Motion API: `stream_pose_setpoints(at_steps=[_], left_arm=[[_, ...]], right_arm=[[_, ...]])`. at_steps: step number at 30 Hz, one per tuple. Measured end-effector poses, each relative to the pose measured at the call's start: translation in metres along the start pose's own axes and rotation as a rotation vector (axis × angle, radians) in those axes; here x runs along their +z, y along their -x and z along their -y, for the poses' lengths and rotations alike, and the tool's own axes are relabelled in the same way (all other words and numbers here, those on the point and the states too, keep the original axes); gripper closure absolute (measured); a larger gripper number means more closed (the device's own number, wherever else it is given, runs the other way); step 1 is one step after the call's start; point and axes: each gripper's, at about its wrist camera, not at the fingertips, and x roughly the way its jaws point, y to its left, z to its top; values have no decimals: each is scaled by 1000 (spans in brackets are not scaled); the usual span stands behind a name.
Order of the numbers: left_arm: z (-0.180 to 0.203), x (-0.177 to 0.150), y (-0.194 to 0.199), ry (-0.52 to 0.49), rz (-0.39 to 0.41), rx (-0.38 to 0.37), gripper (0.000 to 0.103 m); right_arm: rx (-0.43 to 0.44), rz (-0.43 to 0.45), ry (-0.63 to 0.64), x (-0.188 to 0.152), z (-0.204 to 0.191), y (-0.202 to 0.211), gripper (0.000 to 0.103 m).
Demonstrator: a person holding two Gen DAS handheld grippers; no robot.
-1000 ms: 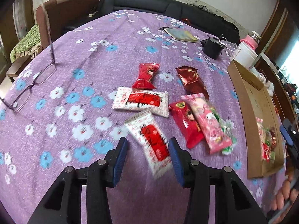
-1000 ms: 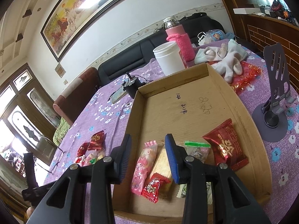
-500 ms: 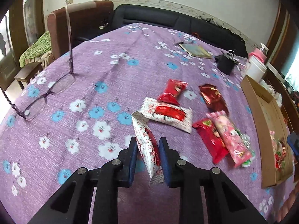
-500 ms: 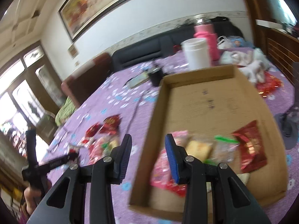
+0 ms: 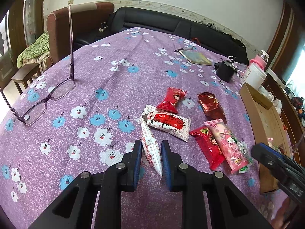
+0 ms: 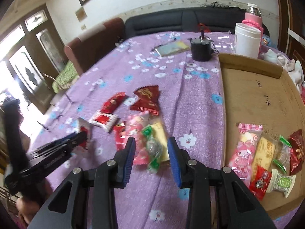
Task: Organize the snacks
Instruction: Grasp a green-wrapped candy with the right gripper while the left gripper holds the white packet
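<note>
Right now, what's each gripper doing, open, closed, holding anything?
Left gripper: closed on the white snack packet with red print.
Right gripper: open, holding nothing.

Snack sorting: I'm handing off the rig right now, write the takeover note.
Left gripper: shut on a white-and-red packet, tilted on edge.
Right gripper: open, empty, over the loose pile.
Cardboard tray: several snacks already lie in its near corner.
Left: carry the held packet to the tray, then clear the rest from the purple cloth.
</note>
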Motion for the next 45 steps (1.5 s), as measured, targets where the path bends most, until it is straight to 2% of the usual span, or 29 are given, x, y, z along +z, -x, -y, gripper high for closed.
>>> stream_pose_setpoints(at_steps=[2, 3, 4, 8, 11, 13, 18, 24, 27, 37, 42, 45], left_arm=[[1, 0, 1, -6, 2, -5, 82], [2, 0, 2, -8, 4, -7, 82], [3, -1, 3, -12, 7, -10, 82], [6, -1, 6, -23, 22, -14, 82], [8, -2, 9, -32, 36, -21, 82], [12, -2, 13, -46, 58, -22, 82], [27, -5, 25, -107, 128, -23, 82], [44, -11, 43, -184, 233, -17, 82], [50, -14, 46, -218, 270, 12, 81], [53, -17, 51, -234, 296, 20, 82], [56, -19, 51, -243, 321, 39, 81], [57, -18, 50, -247, 350, 68, 81]], right_arm=[[0, -27, 5, -3, -2, -9, 73], [4, -38, 13, -6, -5, -12, 78], [-3, -45, 27, -10, -8, -15, 89], [-20, -26, 55, -21, -11, -15, 92], [18, 35, 38, -24, -5, -2, 92], [5, 93, 31, -26, -2, 10, 92], [62, 162, -3, -24, 6, 26, 92], [105, 189, -7, -23, 6, 32, 92], [111, 199, -11, -24, 5, 35, 92], [129, 212, -22, -23, 7, 36, 92], [153, 206, -77, -28, 10, 32, 92], [109, 256, -76, -34, 0, 37, 92]])
